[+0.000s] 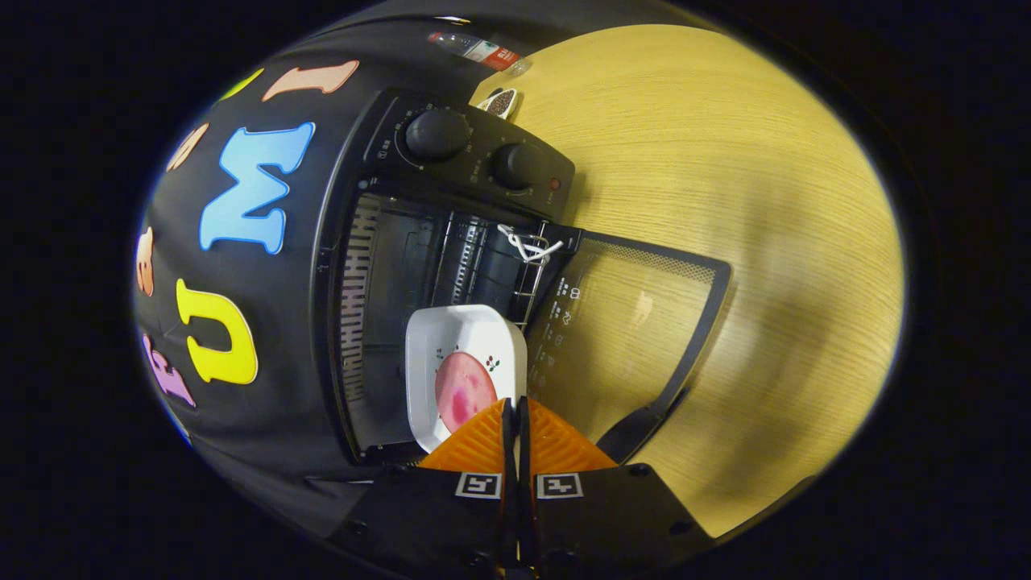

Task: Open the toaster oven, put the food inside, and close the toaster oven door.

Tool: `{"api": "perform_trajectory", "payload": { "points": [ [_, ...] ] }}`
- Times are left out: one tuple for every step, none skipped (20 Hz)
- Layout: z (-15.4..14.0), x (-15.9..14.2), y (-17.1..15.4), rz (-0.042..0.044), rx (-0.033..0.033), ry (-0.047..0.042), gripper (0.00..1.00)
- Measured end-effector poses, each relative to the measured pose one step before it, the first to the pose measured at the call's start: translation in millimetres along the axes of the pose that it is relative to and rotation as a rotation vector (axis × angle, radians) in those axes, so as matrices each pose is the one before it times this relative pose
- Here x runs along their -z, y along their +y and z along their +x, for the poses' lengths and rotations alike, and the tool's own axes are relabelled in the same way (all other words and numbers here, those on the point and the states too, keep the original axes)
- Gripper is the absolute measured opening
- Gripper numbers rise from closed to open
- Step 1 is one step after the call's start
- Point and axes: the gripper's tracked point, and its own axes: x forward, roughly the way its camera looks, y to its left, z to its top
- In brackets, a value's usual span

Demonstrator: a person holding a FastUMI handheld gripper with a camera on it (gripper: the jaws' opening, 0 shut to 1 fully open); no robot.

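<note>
The black toaster oven (378, 266) stands open, with its glass door (644, 322) folded down flat over the wooden table. A white square dish (459, 334) carrying a pink slice of food (461, 391) hangs at the oven's mouth, partly inside the dark cavity. My gripper (513, 405) is shut on the near rim of the dish, both fingers pressed tight on its edge. A wire rack (527, 278) with a white hook on it shows just beyond the dish. The door's handle (638, 427) lies beside my fingers.
Two round knobs (436, 133) sit on the oven's control panel. A plastic bottle (482, 50) and a small packet (499, 101) lie beyond the oven. The light wooden table (749, 185) stretches out past the door.
</note>
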Motion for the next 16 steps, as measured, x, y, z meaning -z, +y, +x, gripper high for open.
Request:
{"api": "perform_trajectory", "payload": {
  "points": [
    [6.65,-2.68,3.57,0.01314,-0.00617,-0.01245,0.02],
    [5.80,-2.68,4.92,0.01290,-0.00867,-0.01851,0.02],
    [6.46,-2.60,4.12,0.00864,-0.00267,-0.01686,0.02],
    [5.85,-2.19,4.47,0.00636,-0.00183,-0.01333,0.02],
    [5.25,-0.28,3.87,0.00141,0.00187,-0.00807,0.02],
    [5.88,-0.05,3.78,-0.00215,0.00046,-0.00749,0.02],
    [5.03,1.38,3.43,-0.00065,0.00012,-0.00720,0.02],
    [4.82,0.54,3.58,0.00191,-0.00185,-0.00962,0.02],
    [4.23,0.98,3.21,0.00410,-0.00270,-0.01383,0.02],
    [3.47,-1.02,2.53,0.00474,0.00090,-0.01023,0.02],
    [4.13,0.15,3.20,0.00231,-0.00123,-0.00874,0.02],
    [4.03,-0.43,2.67,0.00441,-0.00129,-0.00726,0.02],
    [3.02,-0.91,2.58,0.00431,-0.00051,-0.00917,0.03],
    [2.59,-1.22,1.74,0.00376,-0.00045,-0.00987,0.03],
    [2.21,-0.53,1.55,0.00257,-0.00084,-0.00721,0.03],
    [1.67,-1.03,1.17,0.00278,-0.00182,-0.00871,0.03]
  ]
}}
